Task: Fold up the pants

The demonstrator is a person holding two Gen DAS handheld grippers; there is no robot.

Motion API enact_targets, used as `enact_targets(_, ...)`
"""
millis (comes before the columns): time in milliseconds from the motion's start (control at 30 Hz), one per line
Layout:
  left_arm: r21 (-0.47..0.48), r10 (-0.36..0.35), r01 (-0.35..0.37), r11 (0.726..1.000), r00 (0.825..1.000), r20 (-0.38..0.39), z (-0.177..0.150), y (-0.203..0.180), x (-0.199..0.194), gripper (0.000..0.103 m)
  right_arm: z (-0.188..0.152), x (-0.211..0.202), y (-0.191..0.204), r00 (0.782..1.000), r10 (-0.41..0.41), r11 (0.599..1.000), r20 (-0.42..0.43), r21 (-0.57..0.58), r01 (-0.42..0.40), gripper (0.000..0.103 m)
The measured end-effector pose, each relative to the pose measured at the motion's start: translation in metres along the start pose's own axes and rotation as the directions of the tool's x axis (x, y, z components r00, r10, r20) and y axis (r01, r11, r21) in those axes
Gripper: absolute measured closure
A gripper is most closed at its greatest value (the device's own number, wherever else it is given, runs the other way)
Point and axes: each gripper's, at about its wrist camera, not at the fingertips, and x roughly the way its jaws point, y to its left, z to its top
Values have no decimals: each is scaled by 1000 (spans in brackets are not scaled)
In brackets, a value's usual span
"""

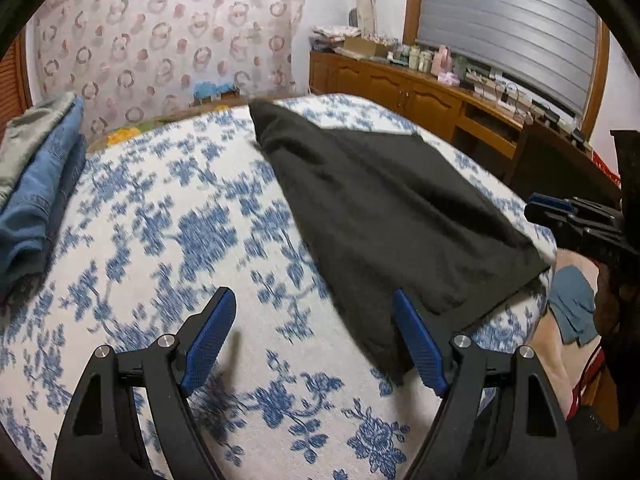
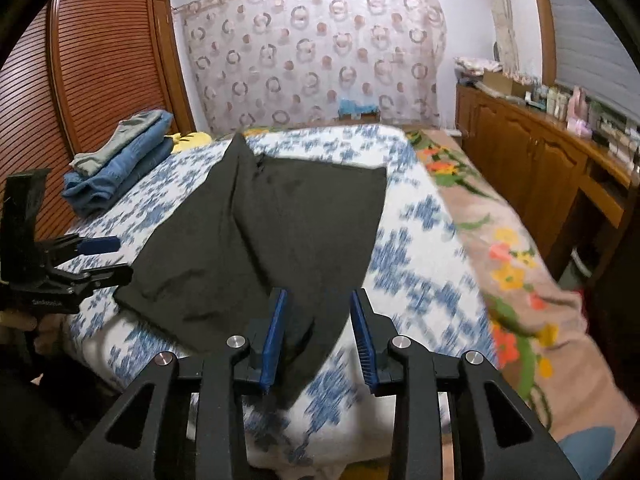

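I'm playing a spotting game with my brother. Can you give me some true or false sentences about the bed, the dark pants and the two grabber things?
1. The black pants lie on the blue-flowered bedspread. True.
2. The left gripper is clamped on the pants. False: its jaws are wide open with nothing between them.
3. A pile of folded clothes sits near the wooden wardrobe. True.
4. The right gripper is shut tight. False: its jaws are apart, with a corner of the pants lying between them.
5. The pile holds red clothes. False: they are blue and grey.
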Motion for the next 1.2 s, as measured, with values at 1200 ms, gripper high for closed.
enact_targets(1200, -56, 21, -16, 998, 997, 78, 20, 18, 20, 21, 111, 171, 30, 957, 141, 977, -254, -118, -176, 77)
